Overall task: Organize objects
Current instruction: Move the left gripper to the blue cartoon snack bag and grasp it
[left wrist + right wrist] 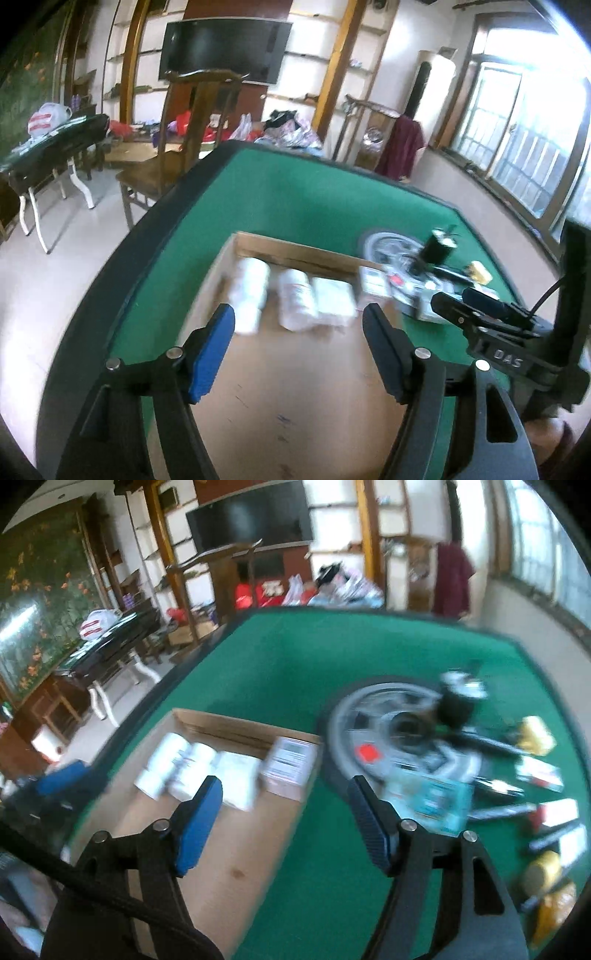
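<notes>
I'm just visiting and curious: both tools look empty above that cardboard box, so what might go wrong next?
Two risks, I'd guess. The loose small items lie crowded around the silver round disc on the green felt table, so a grab may nudge neighbours. The shallow brown cardboard box already holds white packs in a row, so placing more could knock them.

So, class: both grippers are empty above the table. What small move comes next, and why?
Probably swing the right gripper toward the teal packet lying loose on the green table: both grippers are open and empty, and the cardboard box has bare floor left.
</notes>
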### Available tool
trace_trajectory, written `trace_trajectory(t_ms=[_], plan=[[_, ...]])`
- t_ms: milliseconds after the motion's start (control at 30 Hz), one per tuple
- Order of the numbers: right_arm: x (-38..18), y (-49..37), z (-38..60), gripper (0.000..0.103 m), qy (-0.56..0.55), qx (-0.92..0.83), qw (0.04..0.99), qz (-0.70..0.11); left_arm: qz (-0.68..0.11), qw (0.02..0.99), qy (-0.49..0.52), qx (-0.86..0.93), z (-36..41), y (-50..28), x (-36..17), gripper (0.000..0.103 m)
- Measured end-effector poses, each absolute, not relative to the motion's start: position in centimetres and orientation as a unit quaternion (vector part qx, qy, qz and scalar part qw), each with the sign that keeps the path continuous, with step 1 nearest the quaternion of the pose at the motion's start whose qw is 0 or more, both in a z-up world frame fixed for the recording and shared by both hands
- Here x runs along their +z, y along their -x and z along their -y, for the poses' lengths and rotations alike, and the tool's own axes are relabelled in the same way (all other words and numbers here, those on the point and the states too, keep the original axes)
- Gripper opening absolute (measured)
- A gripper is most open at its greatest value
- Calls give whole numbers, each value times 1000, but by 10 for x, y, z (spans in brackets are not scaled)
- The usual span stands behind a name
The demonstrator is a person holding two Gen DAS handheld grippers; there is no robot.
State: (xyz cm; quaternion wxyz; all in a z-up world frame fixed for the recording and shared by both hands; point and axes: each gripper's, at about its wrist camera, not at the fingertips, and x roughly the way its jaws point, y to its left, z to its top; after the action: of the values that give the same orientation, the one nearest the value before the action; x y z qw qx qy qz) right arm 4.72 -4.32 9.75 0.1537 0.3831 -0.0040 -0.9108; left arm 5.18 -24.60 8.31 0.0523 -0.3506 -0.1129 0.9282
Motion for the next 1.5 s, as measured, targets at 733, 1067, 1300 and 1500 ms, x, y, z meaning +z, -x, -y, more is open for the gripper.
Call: trace_trajectory(t_ms=[733, 1067, 1300, 1500], plan=[[131, -123, -150, 83, -268, -959, -83, -33, 107, 130, 373, 913, 100, -101, 87, 66], [108, -114, -178, 83, -286, -952, 29, 107, 79, 129, 398, 905, 63, -57, 90, 66], [126, -77, -202, 83, -222, -970, -28, 99, 76, 126, 448, 882, 39, 24, 74, 66], [96, -69, -212, 83, -251, -961, -54, 106, 47, 139, 473, 869, 5, 88, 47, 66]])
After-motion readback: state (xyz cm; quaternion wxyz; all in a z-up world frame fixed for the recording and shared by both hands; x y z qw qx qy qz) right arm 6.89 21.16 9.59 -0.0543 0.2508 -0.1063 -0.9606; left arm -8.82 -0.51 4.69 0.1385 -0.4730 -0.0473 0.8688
